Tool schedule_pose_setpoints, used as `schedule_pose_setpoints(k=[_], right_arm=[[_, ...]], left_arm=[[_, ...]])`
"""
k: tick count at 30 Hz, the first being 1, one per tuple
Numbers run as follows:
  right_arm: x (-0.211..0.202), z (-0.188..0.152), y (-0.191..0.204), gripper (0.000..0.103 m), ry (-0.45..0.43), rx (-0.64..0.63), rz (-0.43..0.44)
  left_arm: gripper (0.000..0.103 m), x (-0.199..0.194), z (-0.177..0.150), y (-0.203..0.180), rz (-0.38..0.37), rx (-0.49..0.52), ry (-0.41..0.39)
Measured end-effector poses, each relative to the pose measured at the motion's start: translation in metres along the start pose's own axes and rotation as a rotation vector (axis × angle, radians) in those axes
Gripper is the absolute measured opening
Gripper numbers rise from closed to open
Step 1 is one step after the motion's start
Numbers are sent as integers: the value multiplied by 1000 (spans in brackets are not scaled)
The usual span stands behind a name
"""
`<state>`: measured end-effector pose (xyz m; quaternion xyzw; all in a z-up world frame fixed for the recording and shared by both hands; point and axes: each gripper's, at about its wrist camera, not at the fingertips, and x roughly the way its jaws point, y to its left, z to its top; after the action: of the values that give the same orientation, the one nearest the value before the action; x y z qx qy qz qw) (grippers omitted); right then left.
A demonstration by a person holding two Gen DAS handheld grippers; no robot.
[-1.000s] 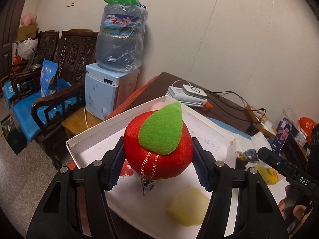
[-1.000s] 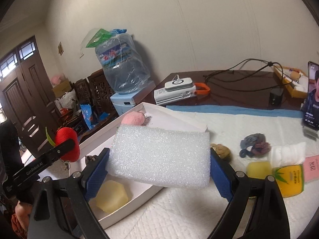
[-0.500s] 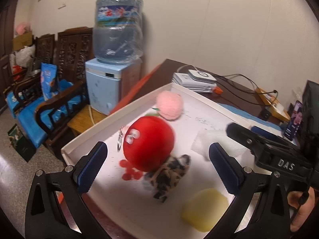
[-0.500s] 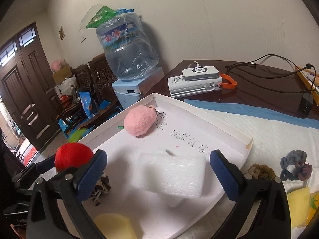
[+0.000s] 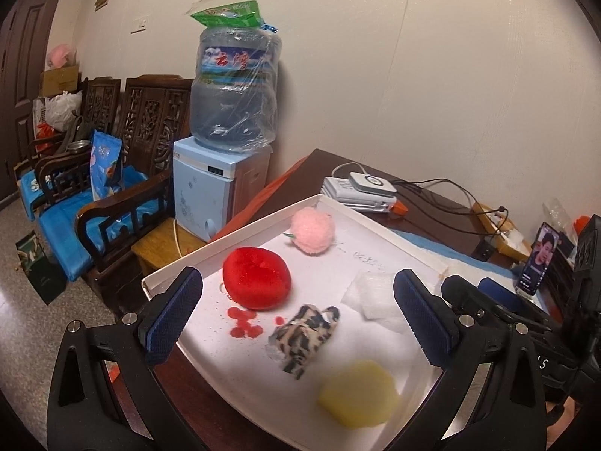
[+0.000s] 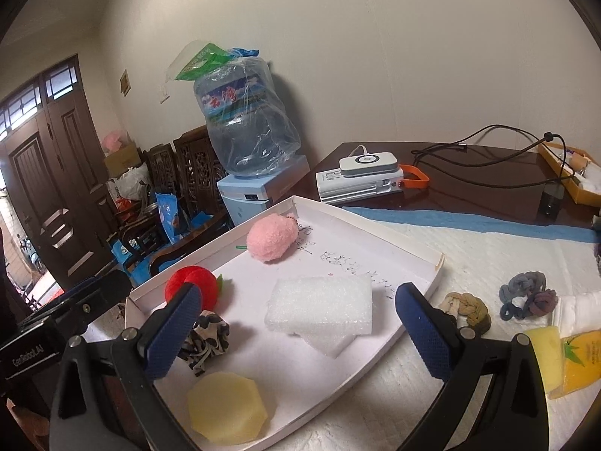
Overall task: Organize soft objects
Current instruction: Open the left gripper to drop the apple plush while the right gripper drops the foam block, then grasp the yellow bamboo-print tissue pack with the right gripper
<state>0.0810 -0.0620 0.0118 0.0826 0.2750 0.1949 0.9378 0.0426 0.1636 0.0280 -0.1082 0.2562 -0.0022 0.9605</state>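
Note:
A white tray (image 5: 176, 272) (image 6: 420, 293) holds a red plush apple (image 5: 256, 278) (image 6: 193, 287), a pink fluffy ball (image 5: 312, 231) (image 6: 272, 237), a white foam block (image 6: 319, 306) (image 5: 372, 295), a leopard scrunchie (image 5: 302, 336) (image 6: 204, 342) and a yellow sponge (image 5: 358, 394) (image 6: 227, 407). My left gripper (image 5: 296, 323) is open and empty above the tray's near-left part. My right gripper (image 6: 296, 332) is open and empty, just back from the foam block.
On the white mat right of the tray lie a brown scrunchie (image 6: 467, 308), a grey-purple scrunchie (image 6: 527, 295), a white cloth (image 6: 580, 310) and a yellow packet (image 6: 578, 360). A water dispenser (image 5: 218, 184) and wooden chairs (image 5: 112, 195) stand left of the table. Chargers and cables (image 6: 360, 178) lie behind.
My left gripper let go of the red apple and my right let go of the foam block; both lie in the tray. Both grippers opened and drew back a little.

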Motion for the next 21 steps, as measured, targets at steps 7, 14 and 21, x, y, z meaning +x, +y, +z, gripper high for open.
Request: schedule_pose_setpoints(k=[7, 14, 21], right_arm=[[-44, -6, -35, 103, -79, 5, -88], [-104, -12, -120, 103, -115, 92, -277], [-110, -39, -194, 103, 90, 266, -303]], left_arm=[[103, -11, -6, -30, -45, 68, -15], [103, -3, -23, -79, -161, 172, 59], [103, 14, -57, -140, -279, 290, 188]])
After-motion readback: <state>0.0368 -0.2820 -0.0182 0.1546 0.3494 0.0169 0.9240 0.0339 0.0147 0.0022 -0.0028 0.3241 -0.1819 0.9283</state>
